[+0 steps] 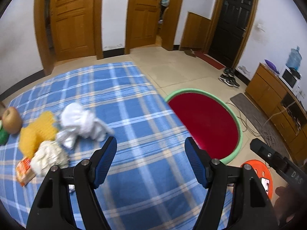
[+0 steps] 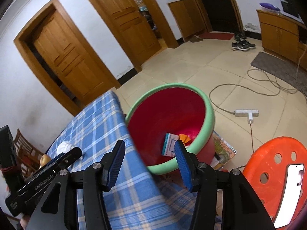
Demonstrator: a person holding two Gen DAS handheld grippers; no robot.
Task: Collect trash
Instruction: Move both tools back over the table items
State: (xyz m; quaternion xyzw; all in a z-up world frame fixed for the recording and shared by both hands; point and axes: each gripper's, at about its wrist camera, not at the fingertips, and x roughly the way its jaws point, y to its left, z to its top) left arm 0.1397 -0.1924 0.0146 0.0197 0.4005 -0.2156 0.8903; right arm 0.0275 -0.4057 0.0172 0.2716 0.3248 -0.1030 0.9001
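Blue plaid cloth (image 1: 134, 103): covers table under both claws; runs ahead and to left of L claw, stops at table edge just left of the basin.
L claw (image 1: 151, 145): jaws wide, nothing betw. pads; only cloth shows in the gap. Points down at an angle over table.
R claw (image 2: 150, 149): jaws apart, moderate gap, nothing gripped; sits over table edge, R pad overlapping the basin rim in view.
Trash pile: ahead-left of L claw, apart from it. White crumpled paper (image 1: 84, 122) nearest L pad; cream crumpled wad (image 1: 49, 158) just beside it, nearer cam; yellow-orange scrap (image 1: 37, 132) touching both, further left; red/orange printed packet (image 1: 24, 169) at far left, partly under the cream wad.
Fruit: brown round fruit (image 1: 11, 121) far left of L claw, beyond the pile; green item beside it, cut off by frame, can't ID.
Basin (image 2: 210, 115): red inside, green rim; on floor beside table, ahead-right of L claw, directly ahead of R claw.
Basin contents: teal-edged booklet (image 2: 168, 143) and orange card (image 2: 185, 137) at bottom, seen betw. R claw pads.
Stool: orange plastic stool (image 2: 272, 163) right of R claw, w/ lit phone (image 2: 291, 191) lying on seat.
Floor: beige tile; grey cable and white power strip (image 2: 246, 113) beyond basin, ahead-right of R claw.
Blur: pile edges smeared, fine detail unreadable.
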